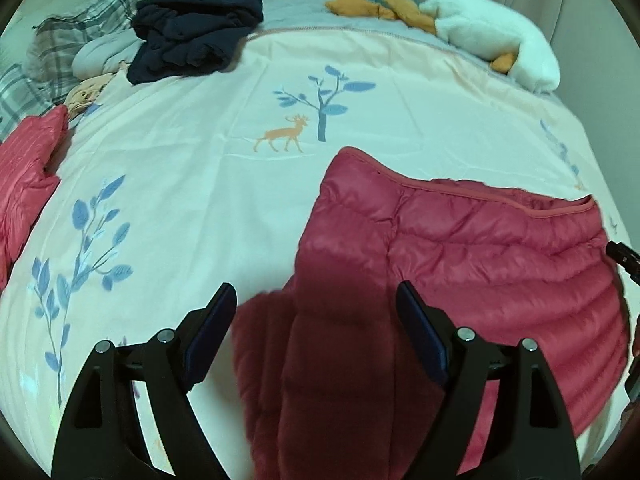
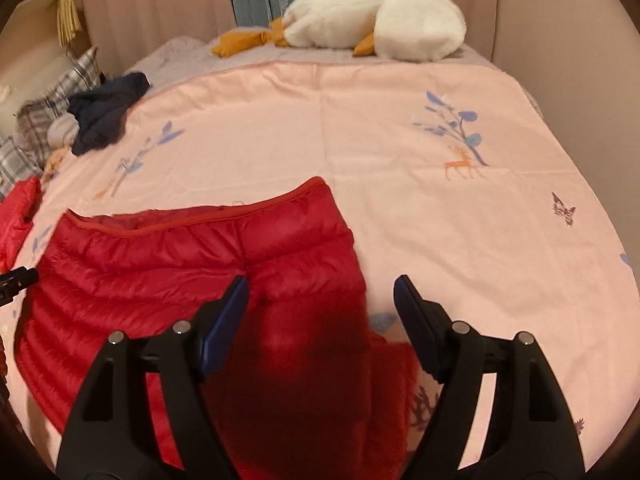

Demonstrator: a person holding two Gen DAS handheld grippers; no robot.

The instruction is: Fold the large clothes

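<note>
Black claw (image 1: 316,296) arms, blue pads, silver screws.

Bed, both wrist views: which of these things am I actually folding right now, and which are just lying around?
In the job:
red puffer jacket, spread on the bedspread
left gripper, open above it
right gripper, open above it

Lying about:
dark blue garment
second red garment at the bed's edge, possibly next
white goose plush
plaid pillows

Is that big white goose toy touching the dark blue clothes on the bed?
Apart. In the left wrist view the white goose toy lies at the far right, the dark blue clothes at the far left, with open bedding between them.
</note>
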